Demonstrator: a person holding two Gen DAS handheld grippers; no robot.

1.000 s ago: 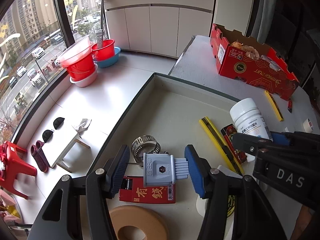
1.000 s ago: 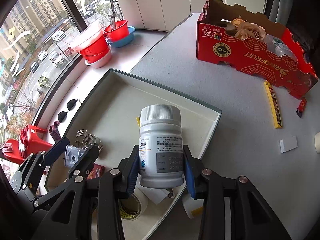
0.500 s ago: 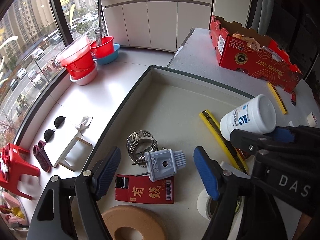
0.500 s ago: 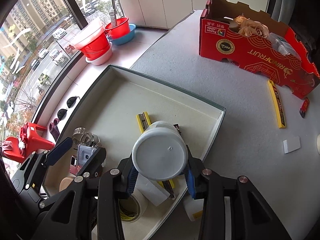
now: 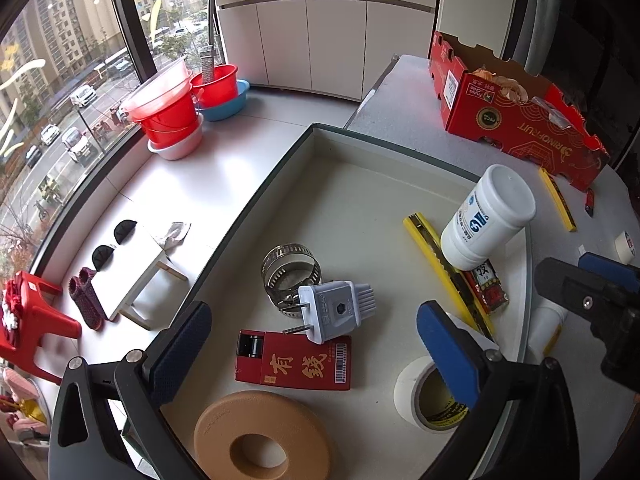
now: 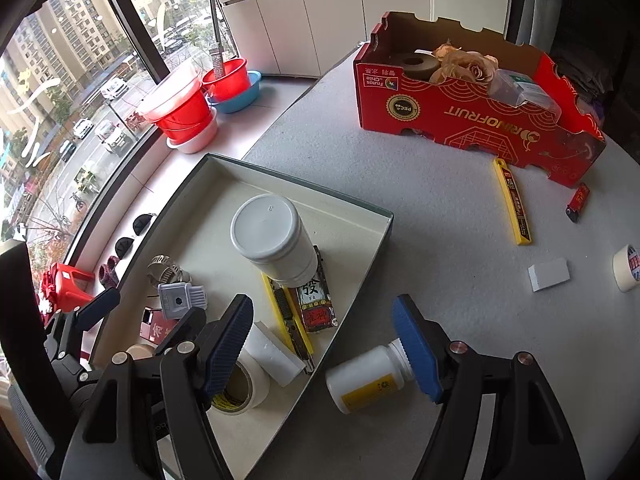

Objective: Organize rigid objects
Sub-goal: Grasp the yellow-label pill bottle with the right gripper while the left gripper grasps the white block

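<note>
Both the left gripper (image 5: 312, 344) and right gripper (image 6: 324, 344) gape wide, empty; white bottle (image 6: 276, 240), plug (image 5: 336, 310) sit in tray (image 6: 360, 276); small bottle (image 6: 366, 380), yellow knife (image 6: 514, 208), lighter (image 6: 578, 202) remain outside on the table (image 6: 420, 216).

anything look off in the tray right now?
Yes. The big white bottle isn't flat on the tray floor: it sits tilted on top of the yellow utility knife and the red packet. It looks unstable and might topple. Both the left gripper and the right gripper are open, holding nothing.
</note>
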